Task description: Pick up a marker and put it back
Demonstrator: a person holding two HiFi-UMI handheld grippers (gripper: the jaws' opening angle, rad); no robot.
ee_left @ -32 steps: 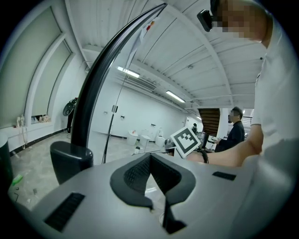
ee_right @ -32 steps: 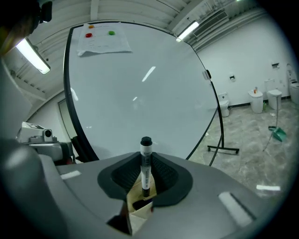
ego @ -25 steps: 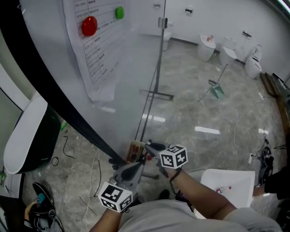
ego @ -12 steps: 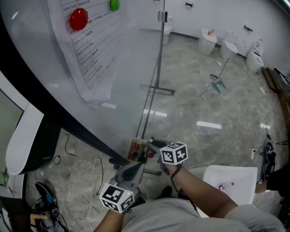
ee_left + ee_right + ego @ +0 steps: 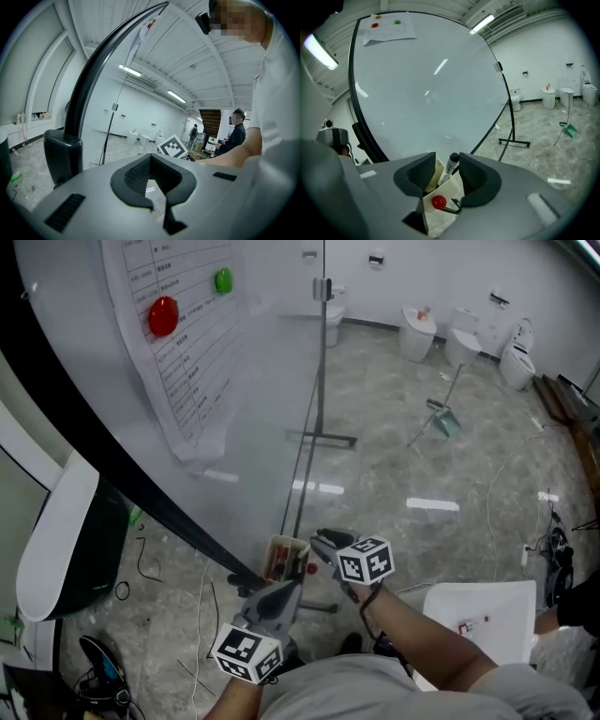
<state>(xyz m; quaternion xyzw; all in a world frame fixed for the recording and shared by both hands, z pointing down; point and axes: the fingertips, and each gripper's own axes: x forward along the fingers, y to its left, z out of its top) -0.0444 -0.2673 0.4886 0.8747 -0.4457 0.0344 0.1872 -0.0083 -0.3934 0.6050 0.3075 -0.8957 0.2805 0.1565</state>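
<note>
A black-capped marker (image 5: 451, 167) stands upright in a cream holder box (image 5: 443, 191) at the bottom edge of the whiteboard (image 5: 426, 84). My right gripper (image 5: 446, 161) straddles the marker's top; its jaws are opening, and the left pad stands clear of the marker. In the head view the right gripper (image 5: 319, 542) reaches the holder (image 5: 279, 559) from the right. My left gripper (image 5: 292, 585) hangs just below the holder, shut with nothing in it; in the left gripper view its pads (image 5: 136, 176) meet at the tips.
A red ball (image 5: 437, 202) sits at the holder's front. A printed sheet (image 5: 192, 343) hangs on the whiteboard under a red magnet (image 5: 163, 315) and a green one (image 5: 223, 280). The board's stand foot (image 5: 321, 438), floor cables (image 5: 202, 582) and a white box (image 5: 478, 615) lie around.
Both grippers stay by the holder, almost where they were. The head view has shifted slightly, so the board and floor sit a little differently in frame.
</note>
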